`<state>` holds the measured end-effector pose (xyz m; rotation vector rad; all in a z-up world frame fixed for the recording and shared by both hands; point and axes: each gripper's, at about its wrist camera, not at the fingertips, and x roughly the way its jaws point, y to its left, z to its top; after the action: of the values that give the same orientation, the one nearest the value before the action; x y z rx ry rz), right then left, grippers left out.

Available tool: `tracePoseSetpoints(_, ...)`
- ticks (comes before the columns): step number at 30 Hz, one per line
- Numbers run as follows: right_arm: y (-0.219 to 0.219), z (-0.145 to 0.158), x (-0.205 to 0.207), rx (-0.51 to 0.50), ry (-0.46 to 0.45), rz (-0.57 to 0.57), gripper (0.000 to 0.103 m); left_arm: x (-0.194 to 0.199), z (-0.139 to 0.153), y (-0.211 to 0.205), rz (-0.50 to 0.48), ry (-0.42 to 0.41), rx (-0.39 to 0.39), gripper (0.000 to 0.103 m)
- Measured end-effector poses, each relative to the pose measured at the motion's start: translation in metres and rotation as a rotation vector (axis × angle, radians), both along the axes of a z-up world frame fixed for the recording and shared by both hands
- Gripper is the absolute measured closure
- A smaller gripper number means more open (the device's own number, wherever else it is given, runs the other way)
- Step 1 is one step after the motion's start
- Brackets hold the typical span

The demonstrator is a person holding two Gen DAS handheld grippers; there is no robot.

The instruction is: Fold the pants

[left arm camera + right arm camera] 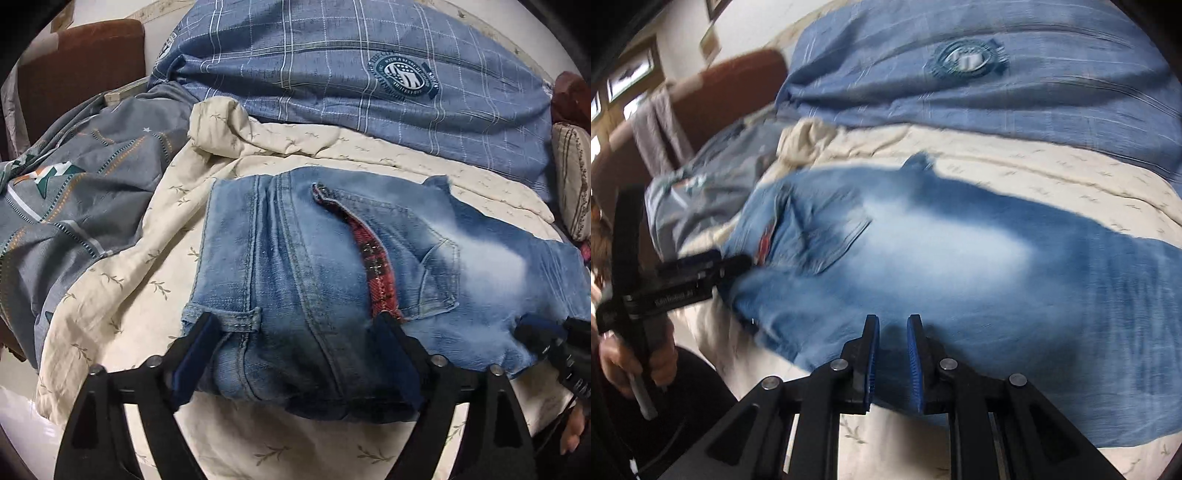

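Faded blue jeans (332,266) with a red plaid waistband lining lie on a cream leaf-print sheet (140,295). My left gripper (295,328) is open wide, its fingers either side of the near waistband end, with denim between them. In the right wrist view the jeans (960,266) stretch across the bed, blurred. My right gripper (893,328) has its blue pads close together with a narrow gap, at the jeans' near edge. Whether it pinches cloth is unclear. The left gripper also shows at left in that view (713,267), and the right gripper at the right edge of the left wrist view (543,339).
A blue checked quilt (369,74) with a round badge lies bunched behind the jeans. A grey patterned cover (74,206) lies at left. A brown headboard (74,70) stands at the back left. A striped cushion (572,177) is at right.
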<state>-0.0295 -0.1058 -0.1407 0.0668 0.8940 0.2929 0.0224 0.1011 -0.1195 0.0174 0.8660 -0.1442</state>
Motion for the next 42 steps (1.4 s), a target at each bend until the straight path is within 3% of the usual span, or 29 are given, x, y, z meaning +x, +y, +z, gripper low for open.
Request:
tracePoseSetpoints(2,0.005,-0.010,0.003,-0.037,0.033,-0.004,0.084,0.005,-0.003,0.007,-0.002,0.045,-0.050,0.006)
tracePoseSetpoints(5,0.006,-0.010,0.002,-0.056,0.010,0.001,0.085,0.013,-0.010,0.009,-0.026,0.093,-0.085,0.000)
tracePoseSetpoints(9,0.007,-0.011,0.001,-0.074,-0.008,0.003,0.084,0.007,-0.010,-0.004,-0.032,0.037,-0.001,0.000)
tracePoseSetpoints(14,0.012,-0.010,0.000,-0.087,-0.024,-0.015,0.084,0.007,-0.002,0.006,-0.056,0.036,-0.063,0.000)
tracePoseSetpoints(17,0.004,-0.001,-0.002,-0.029,-0.030,-0.032,0.084,-0.006,0.015,0.018,-0.054,-0.065,-0.119,0.000)
tracePoseSetpoints(21,-0.010,0.023,-0.015,0.005,-0.167,-0.081,0.084,-0.027,0.034,0.028,-0.046,-0.206,-0.157,0.000)
tracePoseSetpoints(23,-0.022,0.034,-0.020,0.030,-0.223,-0.128,0.084,-0.028,0.039,0.030,-0.049,-0.231,-0.161,0.000)
tracePoseSetpoints(28,-0.060,0.048,-0.021,0.084,-0.281,-0.297,0.084,-0.031,0.043,0.011,-0.110,-0.253,-0.126,0.000)
tracePoseSetpoints(34,-0.090,0.033,-0.006,0.037,-0.172,-0.430,0.084,-0.051,0.046,-0.044,-0.213,-0.338,0.042,0.000)
tracePoseSetpoints(38,-0.097,0.023,-0.004,0.013,-0.125,-0.420,0.084,-0.043,0.034,-0.076,-0.254,-0.270,0.112,0.000)
tracePoseSetpoints(42,-0.098,0.014,-0.008,-0.021,-0.088,-0.409,0.084,-0.017,0.010,-0.093,-0.237,-0.100,0.145,0.000)
